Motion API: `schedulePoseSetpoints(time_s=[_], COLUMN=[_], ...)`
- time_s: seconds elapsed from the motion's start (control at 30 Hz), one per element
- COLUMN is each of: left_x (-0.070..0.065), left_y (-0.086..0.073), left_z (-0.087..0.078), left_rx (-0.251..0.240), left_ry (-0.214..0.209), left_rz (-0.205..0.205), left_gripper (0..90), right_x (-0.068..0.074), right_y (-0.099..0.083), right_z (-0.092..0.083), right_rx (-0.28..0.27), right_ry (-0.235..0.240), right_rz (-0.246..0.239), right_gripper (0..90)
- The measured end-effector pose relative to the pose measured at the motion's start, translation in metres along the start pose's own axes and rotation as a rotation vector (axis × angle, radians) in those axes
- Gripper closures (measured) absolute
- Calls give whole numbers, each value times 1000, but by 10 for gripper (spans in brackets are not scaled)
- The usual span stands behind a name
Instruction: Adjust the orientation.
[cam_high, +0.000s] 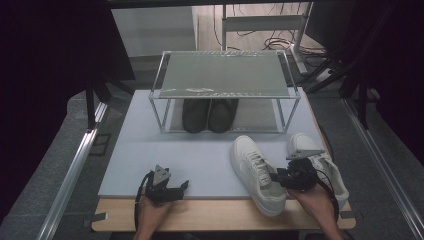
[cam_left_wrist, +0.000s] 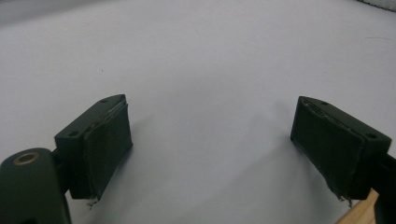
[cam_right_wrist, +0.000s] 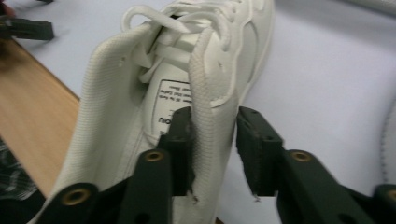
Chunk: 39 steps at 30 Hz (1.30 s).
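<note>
Right gripper astride sneaker collar, toe cropped

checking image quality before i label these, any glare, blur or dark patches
High view: dark edges, glare streaks on the clear rack, the black shoes under it in shadow. Left gripper view: sharp jaws, soft shadows on the plain white mat. Right gripper view: the white shoe is soft and blurred, the mat beyond washed out.

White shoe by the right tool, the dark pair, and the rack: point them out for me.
White shoe (cam_high: 256, 170), high view, on its laces.
Dark pair (cam_high: 209, 115), high view, where the two shoes meet.
Rack (cam_high: 225, 75), high view, on its top shelf.
</note>
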<state>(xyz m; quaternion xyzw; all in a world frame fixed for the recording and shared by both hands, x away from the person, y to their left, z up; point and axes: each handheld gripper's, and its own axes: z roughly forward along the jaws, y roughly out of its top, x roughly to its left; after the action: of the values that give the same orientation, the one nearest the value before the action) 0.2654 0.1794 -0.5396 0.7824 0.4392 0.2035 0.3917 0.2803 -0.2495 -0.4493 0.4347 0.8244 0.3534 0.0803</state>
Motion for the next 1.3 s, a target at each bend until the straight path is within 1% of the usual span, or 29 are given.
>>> schedulePoseSetpoints(time_s=[0.07, 0.13, 0.2, 0.23, 0.4, 0.63, 0.67, 0.7, 0.8, 0.83, 0.87, 1.03, 1.13, 1.3], left_x=[0, 0, 0, 0, 0, 0, 0, 0, 0, 0, 0, 0, 0, 0], left_y=[0, 0, 0, 0, 0, 0, 0, 0, 0, 0, 0, 0, 0, 0], left_z=[0, 0, 0, 0, 0, 0, 0, 0, 0, 0, 0, 0, 0, 0], left_rx=[0, 0, 0, 0, 0, 0, 0, 0, 0, 0, 0, 0, 0, 0], left_ry=[0, 0, 0, 0, -1, -1, -1, -1, -1, -1, -1, -1, 0, 0], left_rz=[0, -1, 0, -1, -1, -2, -2, -2, -2, -2, -2, -2, -3, -2], left_gripper=[121, 122, 121, 122, 122, 122, 122, 122, 122, 122, 122, 122, 122, 122], right_x=[0, -1, -1, -4, -9, -12, -12, -13, -13, -13, -14, -16, -17, -17], right_y=[1, 2, 2, 2, -3, -3, -3, -2, 0, 0, 1, 5, 8, 13], right_z=[0, 0, 0, 0, 0, 2, 2, 3, 3, 3, 4, 3, 2, -1], right_rx=[7, 12, 13, 11, -11, -40, -40, -50, -57, -57, -60, -81, -99, -120], right_ry=[-1, 5, 15, 33, 99, 169, 169, 184, 209, 209, 230, 282, 302, 318], right_rz=[4, 18, 27, 60, 158, 234, 234, 249, 268, 268, 281, 317, 330, 336], right_gripper=[721, 760, 773, 790, 808, 816, 816, 817, 818, 818, 818, 818, 818, 817])
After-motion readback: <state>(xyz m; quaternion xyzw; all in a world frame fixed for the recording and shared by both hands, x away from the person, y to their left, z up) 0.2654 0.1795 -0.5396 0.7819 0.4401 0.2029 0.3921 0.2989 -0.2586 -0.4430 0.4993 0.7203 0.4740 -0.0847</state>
